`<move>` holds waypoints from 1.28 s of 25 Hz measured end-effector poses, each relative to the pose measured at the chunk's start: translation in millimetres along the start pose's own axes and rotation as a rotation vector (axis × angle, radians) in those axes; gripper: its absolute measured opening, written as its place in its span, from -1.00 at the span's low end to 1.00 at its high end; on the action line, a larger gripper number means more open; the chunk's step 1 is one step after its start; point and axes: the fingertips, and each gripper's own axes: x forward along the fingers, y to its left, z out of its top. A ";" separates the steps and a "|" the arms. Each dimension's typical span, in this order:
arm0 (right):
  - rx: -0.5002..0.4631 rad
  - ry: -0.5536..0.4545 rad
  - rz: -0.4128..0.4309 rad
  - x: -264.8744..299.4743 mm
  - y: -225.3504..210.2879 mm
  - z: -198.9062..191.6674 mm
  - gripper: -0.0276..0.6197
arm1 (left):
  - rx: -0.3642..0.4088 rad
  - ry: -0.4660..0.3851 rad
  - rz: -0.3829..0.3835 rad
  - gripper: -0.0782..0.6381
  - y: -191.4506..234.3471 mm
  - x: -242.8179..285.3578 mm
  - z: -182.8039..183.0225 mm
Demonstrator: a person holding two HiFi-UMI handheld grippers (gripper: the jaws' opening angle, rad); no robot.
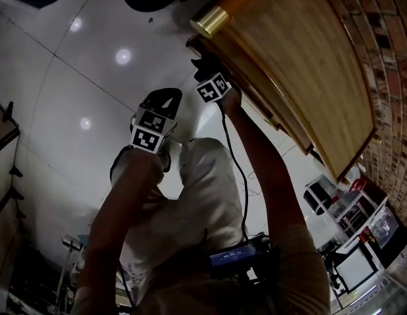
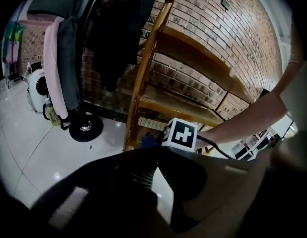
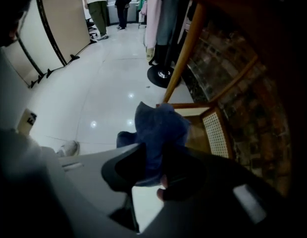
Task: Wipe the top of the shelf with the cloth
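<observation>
Head view: down onto a tall slanted wooden shelf [image 1: 253,71], with its broad pale top board [image 1: 308,64] nearest the camera and its long axis along the red brick wall [image 1: 387,58]. Right gripper [image 1: 203,64] low at the shelf's near end, well below that board and beside the leaning post with the brass-coloured cap [image 1: 210,21]. Left gripper [image 1: 163,98] further out over the glossy white tiled floor [image 1: 72,77], so the farther of the 2 from the shelf.

Left gripper view: black jaw tips meeting, nothing between them. Beyond, the right gripper's marker cube at the shelf's foot, a scrap of dark blue crumpled cloth [image 2: 148,141] beside it and 2 wooden tiers above. Round black stand base [image 2: 86,128] off to the left under hanging coats.

Right gripper view: jaws clamped on the cloth [image 3: 161,125], which bunches above the tips and touches no tier. Cane-panelled lowest tier [image 3: 215,133] just ahead. Top board overhead, out of this view.

Judged: cloth to go up, then over along the board. Front edges of the middle tiers, the slanted post and the black cable [image 1: 224,136] likely in the way.
</observation>
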 end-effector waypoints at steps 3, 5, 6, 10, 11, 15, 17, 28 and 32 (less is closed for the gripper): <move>-0.066 -0.004 -0.021 52.1 -9.2 26.9 -0.61 | 0.022 -0.014 0.007 -0.77 13.5 22.9 -4.8; -0.097 -0.007 -0.031 82.3 -16.0 41.5 -0.61 | 0.065 -0.016 -0.012 -0.77 15.4 40.4 1.6; -0.089 -0.011 -0.025 94.3 -18.4 46.1 -0.61 | 0.088 -0.016 -0.024 -0.77 15.3 49.1 4.8; -0.015 -0.037 0.068 107.2 -20.3 53.3 -0.57 | 0.146 -0.011 -0.086 -0.77 19.2 74.6 14.2; 0.002 -0.045 0.093 105.5 -20.2 51.1 -0.57 | 0.165 -0.013 -0.097 -0.77 20.0 77.6 19.7; 0.105 -0.053 0.170 104.6 -14.3 16.9 -0.58 | 0.254 -0.039 -0.115 -0.77 16.3 82.7 46.7; 0.144 -0.071 0.176 99.9 -14.1 -5.8 -0.58 | 0.299 -0.056 -0.121 -0.77 6.7 84.8 60.4; 0.313 0.092 -0.175 15.3 -48.0 -321.7 -0.58 | 0.391 0.011 -0.228 -0.77 -41.8 111.0 69.2; 0.280 0.174 -0.189 11.3 -53.6 -375.9 -0.57 | 0.429 0.039 -0.252 -0.77 -54.5 110.6 63.0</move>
